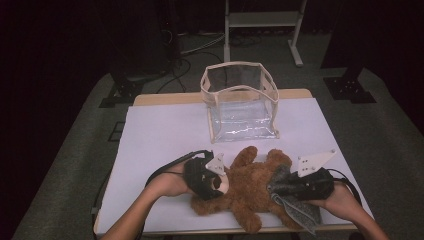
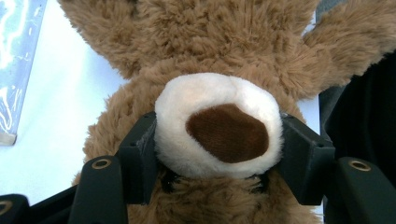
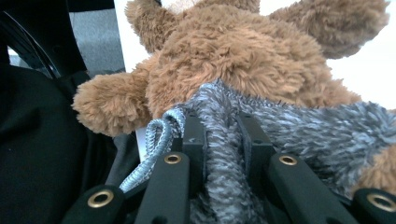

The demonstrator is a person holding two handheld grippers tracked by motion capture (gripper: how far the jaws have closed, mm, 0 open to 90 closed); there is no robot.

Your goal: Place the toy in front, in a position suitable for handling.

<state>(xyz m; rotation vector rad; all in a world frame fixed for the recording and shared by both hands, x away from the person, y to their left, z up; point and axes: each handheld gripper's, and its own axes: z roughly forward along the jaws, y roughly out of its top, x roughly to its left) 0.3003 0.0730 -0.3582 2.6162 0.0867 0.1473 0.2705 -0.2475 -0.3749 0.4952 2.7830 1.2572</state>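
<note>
Near the front edge of the counter (image 1: 160, 130), at about 6 o'clock on its white top, a brown teddy bear (image 1: 250, 187) lies on its back with its head toward the person's left and its legs toward the right. Its cream muzzle (image 2: 219, 126), with a dark brown nose, sits between the jaws of the left gripper (image 2: 219, 154); both black jaws press into the sides of the muzzle, so they are clamped on the bear's snout. From the high view, that left gripper (image 1: 212, 182) comes in from 9 o'clock of the bear, held by the person's left hand (image 1: 167, 185).

At the bear's lower body, toward 3 o'clock, a fuzzy grey garment (image 1: 295, 205) lies against its legs and trails toward the counter's front edge. The right gripper (image 3: 223, 140) has its jaws close together, pinching a fold of this grey fabric (image 3: 224, 154), and a pale blue-grey cord loop (image 3: 156, 135) hangs beside the jaw at the left of that view. From above, the right gripper (image 1: 280, 187) rests at 3 o'clock of the bear, in the person's right hand (image 1: 337, 200).

Farther back, at 12 o'clock from the bear and well apart from it, a clear plastic bag (image 1: 240, 102) with cream trim stands open on the counter
</note>
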